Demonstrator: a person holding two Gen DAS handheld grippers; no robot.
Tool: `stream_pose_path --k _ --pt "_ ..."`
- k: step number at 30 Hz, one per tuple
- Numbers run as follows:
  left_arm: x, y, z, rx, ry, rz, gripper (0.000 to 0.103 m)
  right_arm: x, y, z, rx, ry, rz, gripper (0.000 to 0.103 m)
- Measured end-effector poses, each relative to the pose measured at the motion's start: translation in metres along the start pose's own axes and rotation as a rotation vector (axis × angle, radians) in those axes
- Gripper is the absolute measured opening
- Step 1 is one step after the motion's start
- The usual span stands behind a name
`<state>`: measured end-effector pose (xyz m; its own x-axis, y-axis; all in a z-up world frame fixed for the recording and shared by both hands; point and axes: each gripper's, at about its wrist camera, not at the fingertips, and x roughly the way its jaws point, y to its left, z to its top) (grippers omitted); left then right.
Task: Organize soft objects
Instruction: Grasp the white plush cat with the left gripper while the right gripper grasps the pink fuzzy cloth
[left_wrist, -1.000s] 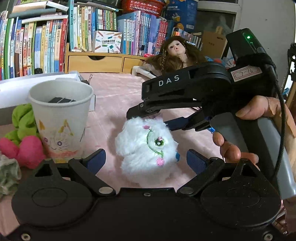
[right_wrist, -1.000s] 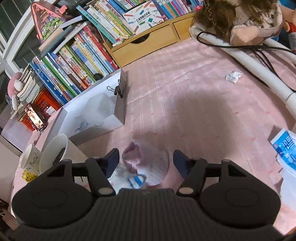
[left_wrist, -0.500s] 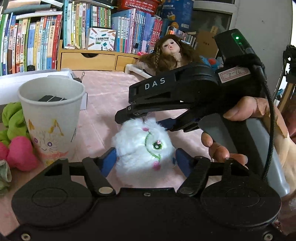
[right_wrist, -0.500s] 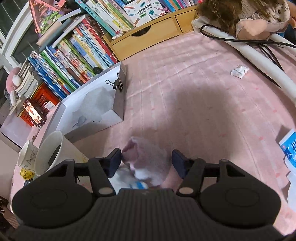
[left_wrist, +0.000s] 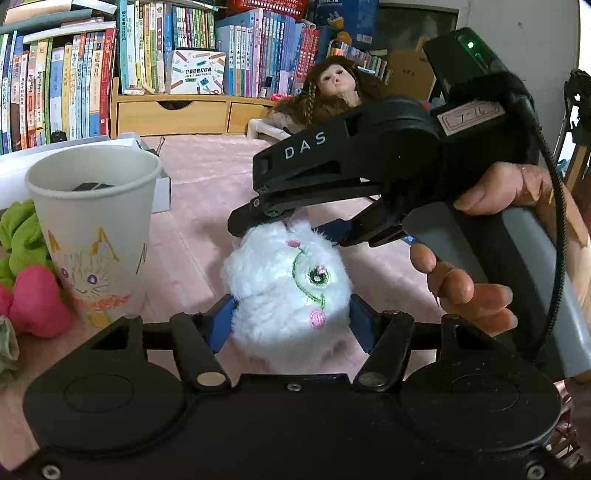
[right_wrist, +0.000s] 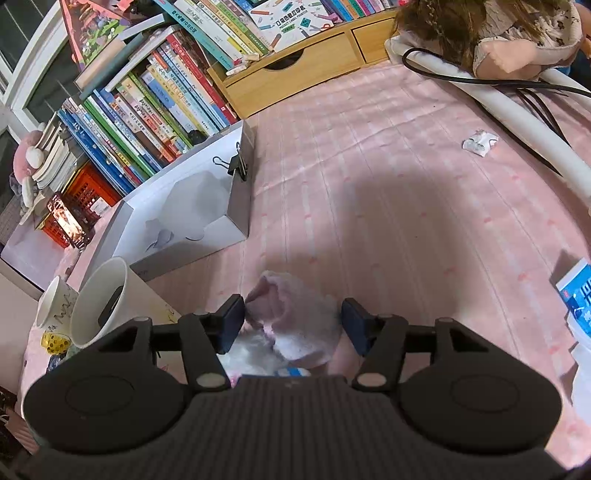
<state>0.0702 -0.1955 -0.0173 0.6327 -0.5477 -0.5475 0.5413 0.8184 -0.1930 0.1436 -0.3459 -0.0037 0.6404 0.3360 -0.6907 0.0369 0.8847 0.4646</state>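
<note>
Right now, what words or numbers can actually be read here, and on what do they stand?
"DAS": white letters on the right gripper.
Handwritten tag on that gripper's top: too faint to read for sure.
Box of pencil drawings: print too small.
Book spines: too small or blurred.
Paper cup: a cat drawing, no words.

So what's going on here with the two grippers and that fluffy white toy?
A person is working on a fluffy white plush toy on the pink tablecloth with a handheld gripper in each hand. The left gripper is closing on the toy's sides, its blue pads against the fur. The right gripper comes in from above, its jaws closing around the toy's pinkish ear with a gap on one side. A paper cup stands beside it.
</note>
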Motion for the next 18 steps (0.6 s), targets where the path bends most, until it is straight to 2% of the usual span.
stream_pose_path --k 5,18 --pt "-0.002 0.000 0.000 -0.004 0.009 -0.004 0.057 -0.001 0.000 0.000 -0.011 0.000 -0.001 0.058" --pt "-0.034 0.003 0.006 0.032 -0.034 0.013 0.056 -0.021 0.011 0.004 -0.012 -0.054 -0.011 0.054"
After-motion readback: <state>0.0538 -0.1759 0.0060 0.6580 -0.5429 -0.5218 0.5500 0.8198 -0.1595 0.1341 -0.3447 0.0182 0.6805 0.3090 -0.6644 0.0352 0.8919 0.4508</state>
